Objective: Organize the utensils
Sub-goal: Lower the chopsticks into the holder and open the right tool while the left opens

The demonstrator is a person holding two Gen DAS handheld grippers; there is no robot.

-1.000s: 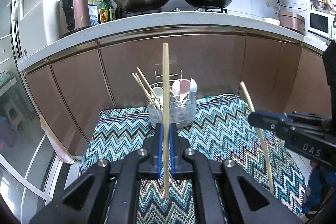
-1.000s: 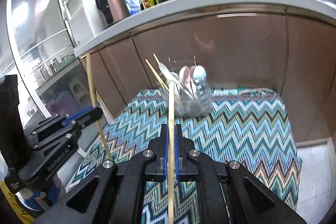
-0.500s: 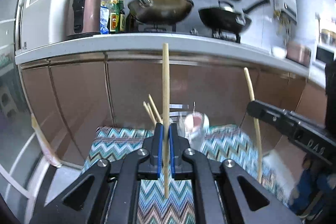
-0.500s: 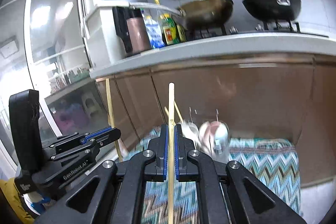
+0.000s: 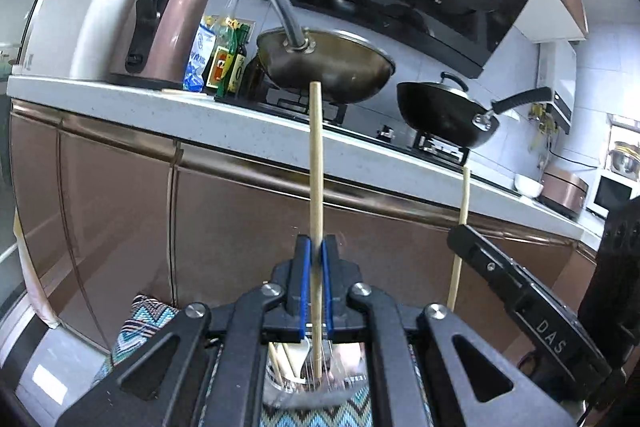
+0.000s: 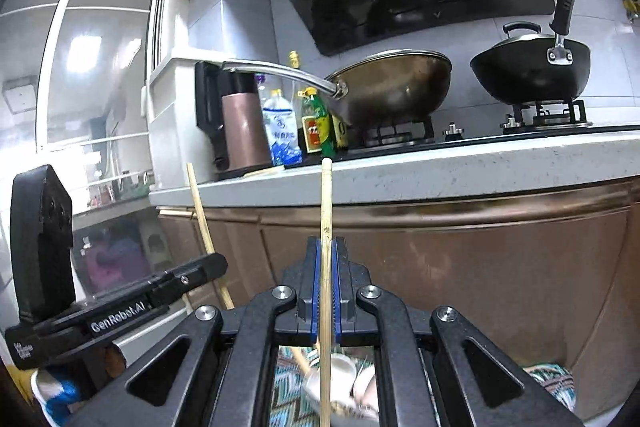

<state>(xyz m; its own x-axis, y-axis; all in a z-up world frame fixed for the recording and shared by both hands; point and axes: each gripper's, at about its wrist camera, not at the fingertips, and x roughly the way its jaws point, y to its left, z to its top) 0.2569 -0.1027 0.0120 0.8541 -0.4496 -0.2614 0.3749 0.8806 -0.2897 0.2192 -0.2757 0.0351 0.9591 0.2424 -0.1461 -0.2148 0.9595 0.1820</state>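
Note:
My left gripper (image 5: 315, 247) is shut on an upright wooden chopstick (image 5: 316, 163). My right gripper (image 6: 327, 249) is shut on another upright wooden chopstick (image 6: 326, 199). Each gripper shows in the other's view: the right one (image 5: 520, 291) with its chopstick (image 5: 460, 227), the left one (image 6: 120, 307) with its chopstick (image 6: 204, 223). The clear utensil holder (image 5: 304, 375) with chopsticks and spoons sits low, seen through the gap under my left fingers, and likewise in the right wrist view (image 6: 340, 387). Both chopsticks stand above it.
A zigzag-patterned cloth (image 5: 140, 319) covers the low table. Behind it are brown cabinet fronts (image 5: 240, 219) and a white counter (image 6: 460, 167) with a thermos (image 5: 160, 27), bottles, a wok (image 5: 328, 63) and a black pan (image 5: 444, 111).
Both grippers have moved forward toward the cabinets and tilted up. The utensil holder has dropped from mid-view to the bottom, under the fingers. Both chopsticks stay gripped.

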